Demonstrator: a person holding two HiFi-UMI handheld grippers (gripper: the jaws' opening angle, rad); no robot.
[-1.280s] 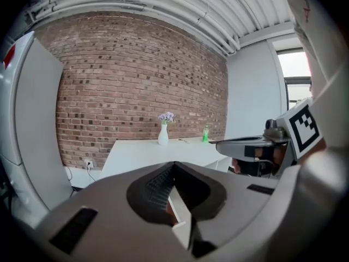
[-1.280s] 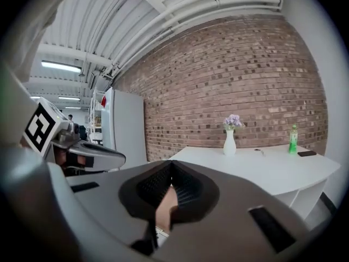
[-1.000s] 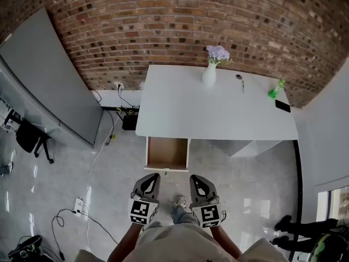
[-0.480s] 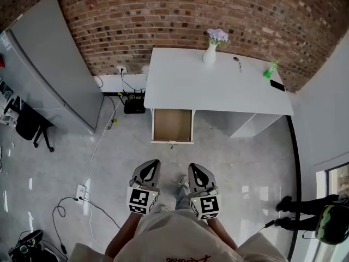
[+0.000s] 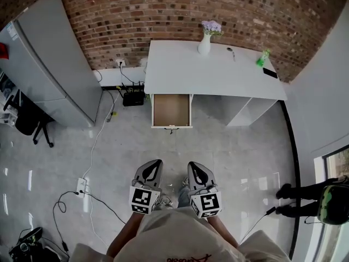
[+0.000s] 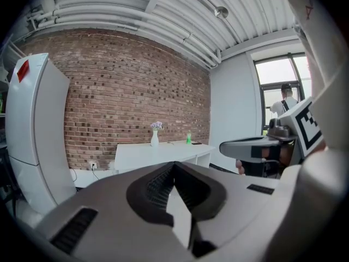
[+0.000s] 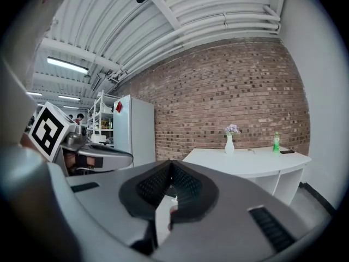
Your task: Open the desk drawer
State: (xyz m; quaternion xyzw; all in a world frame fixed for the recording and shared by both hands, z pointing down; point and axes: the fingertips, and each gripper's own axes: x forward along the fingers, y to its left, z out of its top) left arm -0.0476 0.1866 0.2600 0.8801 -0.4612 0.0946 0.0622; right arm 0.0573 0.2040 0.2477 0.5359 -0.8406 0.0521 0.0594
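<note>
Drawer stands pulled out of the desk, so the task looks done (left gripper and right gripper both closed, empty, well away).

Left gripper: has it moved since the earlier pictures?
Yes. The left gripper has backed away from the desk: its tip was nearly at the front of the open drawer, and now a wide stretch of floor separates them.

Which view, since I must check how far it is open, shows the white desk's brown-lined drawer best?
The head view: it looks down into the pulled-out brown-lined drawer, showing its inside and white front. Both gripper views show only the white desk from afar; the drawer cannot be made out there.
</note>
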